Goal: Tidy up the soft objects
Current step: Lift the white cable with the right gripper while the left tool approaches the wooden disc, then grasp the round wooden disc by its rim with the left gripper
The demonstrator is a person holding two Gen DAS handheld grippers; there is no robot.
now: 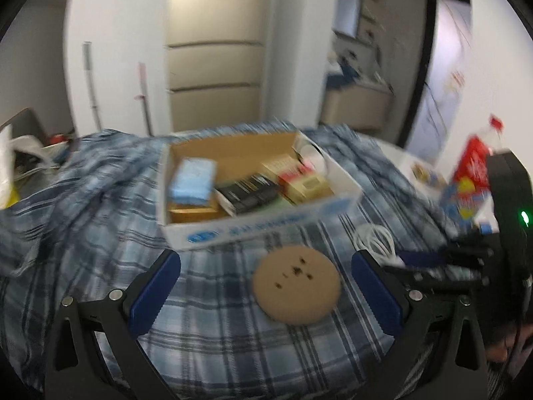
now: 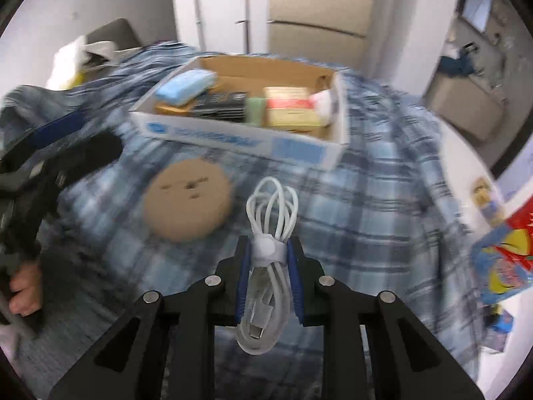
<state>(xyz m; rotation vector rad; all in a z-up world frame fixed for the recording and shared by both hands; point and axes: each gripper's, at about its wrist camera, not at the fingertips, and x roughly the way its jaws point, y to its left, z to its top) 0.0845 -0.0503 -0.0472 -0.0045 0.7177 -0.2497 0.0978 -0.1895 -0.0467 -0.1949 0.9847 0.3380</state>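
A tan round cushion (image 1: 297, 285) with small dark marks lies on the blue plaid cloth (image 1: 100, 206), between the wide-apart fingers of my left gripper (image 1: 265, 266), which is open and holds nothing. The same cushion (image 2: 187, 205) shows in the right wrist view, left of my right gripper (image 2: 269, 250). That gripper is shut on a coiled white cable (image 2: 271, 210) bound with a white strap. The cable (image 1: 374, 240) and the right gripper's fingers (image 1: 423, 260) also appear at the right of the left wrist view. Beyond the cushion stands an open cardboard box (image 1: 266, 230).
The box (image 2: 240, 138) holds a light blue sponge (image 2: 185, 85), a dark packet (image 2: 221, 103) and small cartons (image 2: 289, 108). A red and blue printed bag (image 2: 506, 260) lies at the right on a white table. A hand (image 2: 25, 286) grips the left tool. Crumpled cloth rises at the left.
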